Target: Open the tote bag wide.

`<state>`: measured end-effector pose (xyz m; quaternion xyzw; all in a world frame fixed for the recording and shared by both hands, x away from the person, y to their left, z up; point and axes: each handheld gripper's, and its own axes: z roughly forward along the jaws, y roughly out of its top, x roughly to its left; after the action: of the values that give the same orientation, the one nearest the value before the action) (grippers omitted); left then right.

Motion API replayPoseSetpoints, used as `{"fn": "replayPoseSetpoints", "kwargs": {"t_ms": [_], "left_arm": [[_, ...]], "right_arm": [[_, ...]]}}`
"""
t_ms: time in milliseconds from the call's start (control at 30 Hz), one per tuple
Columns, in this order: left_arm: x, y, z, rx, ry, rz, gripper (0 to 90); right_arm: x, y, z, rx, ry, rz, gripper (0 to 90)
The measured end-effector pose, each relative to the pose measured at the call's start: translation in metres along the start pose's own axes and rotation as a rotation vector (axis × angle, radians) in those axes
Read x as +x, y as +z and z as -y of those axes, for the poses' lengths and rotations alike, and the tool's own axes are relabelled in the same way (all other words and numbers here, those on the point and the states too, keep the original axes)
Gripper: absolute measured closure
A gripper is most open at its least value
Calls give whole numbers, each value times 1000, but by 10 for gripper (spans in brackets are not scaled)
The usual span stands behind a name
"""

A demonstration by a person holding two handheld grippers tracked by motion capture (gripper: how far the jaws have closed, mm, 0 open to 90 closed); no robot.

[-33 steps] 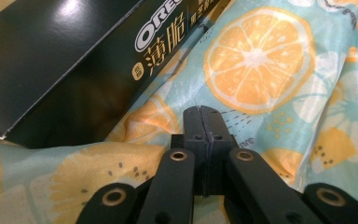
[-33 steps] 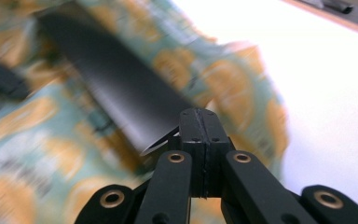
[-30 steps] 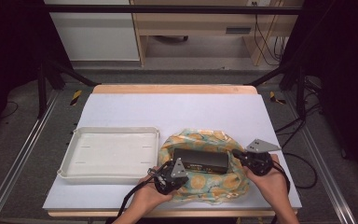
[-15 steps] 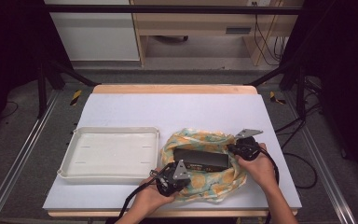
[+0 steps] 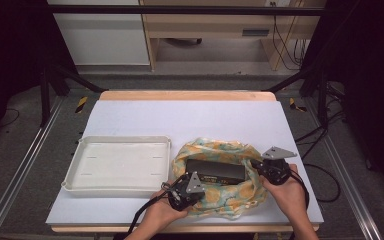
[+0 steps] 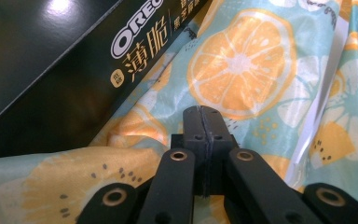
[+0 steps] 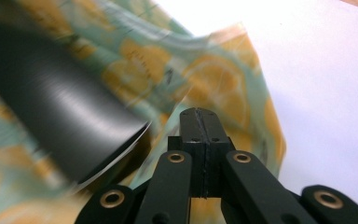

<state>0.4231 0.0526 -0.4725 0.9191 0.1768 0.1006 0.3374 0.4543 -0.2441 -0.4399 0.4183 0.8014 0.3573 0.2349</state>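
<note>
A lemon-print cloth (image 5: 215,150) lies bunched on the white table around a black Oreo box (image 5: 215,171). My left gripper (image 5: 190,189) sits at the cloth's front left corner. Its jaws are shut over the fabric (image 6: 242,60), with the box (image 6: 51,60) just beyond them, and no fabric shows between the jaws (image 6: 203,112). My right gripper (image 5: 261,168) is at the cloth's right edge, also shut (image 7: 199,114). Ahead of it are a raised fold of cloth (image 7: 205,79) and the blurred end of the box (image 7: 60,121).
An empty white tray (image 5: 125,140) stands to the left of the cloth, close to my left hand. Bare white table (image 5: 190,117) stretches behind the cloth. Metal rails run along both table sides, and cables trail off at the right.
My right gripper rose inward over the cloth's right edge, then came back down to the right. The cloth's right side is now bunched closer to the box. My left gripper stayed put.
</note>
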Motion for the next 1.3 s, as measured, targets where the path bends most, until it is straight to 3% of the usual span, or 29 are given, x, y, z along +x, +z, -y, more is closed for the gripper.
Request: {"fn": "replayPoseSetpoints", "kwargs": {"t_ms": [133,200,333,600,800,933,1000,1033,1167,1300], "left_arm": [[0,0,0,0,0,-1,900],[0,0,0,0,2,-1,900],[0,-1,1,4,0,-3,900],[4,-9,1,-14,-21,-1,900],[12,-33,-8,-75,-37,-14,900],[26,-55,-20,-126,-52,-77,900],[35,-60,-25,-131,-75,-83,900],[40,-61,-27,-138,-70,-115,900],[61,-60,-35,-123,-92,-174,900],[76,-51,-35,-92,-118,-219,900]], "right_arm": [[16,-13,17,11,9,-34,900],[22,-12,27,34,-6,-38,900],[24,-5,41,72,15,-56,900],[22,0,46,111,3,-69,900],[24,-11,42,57,-2,-59,900],[33,-24,37,25,-32,-56,900],[38,-30,36,12,-40,-58,900],[42,-34,34,3,-41,-64,900],[57,-39,27,-34,-64,-100,900],[76,-32,22,-36,-104,-148,900]]}}
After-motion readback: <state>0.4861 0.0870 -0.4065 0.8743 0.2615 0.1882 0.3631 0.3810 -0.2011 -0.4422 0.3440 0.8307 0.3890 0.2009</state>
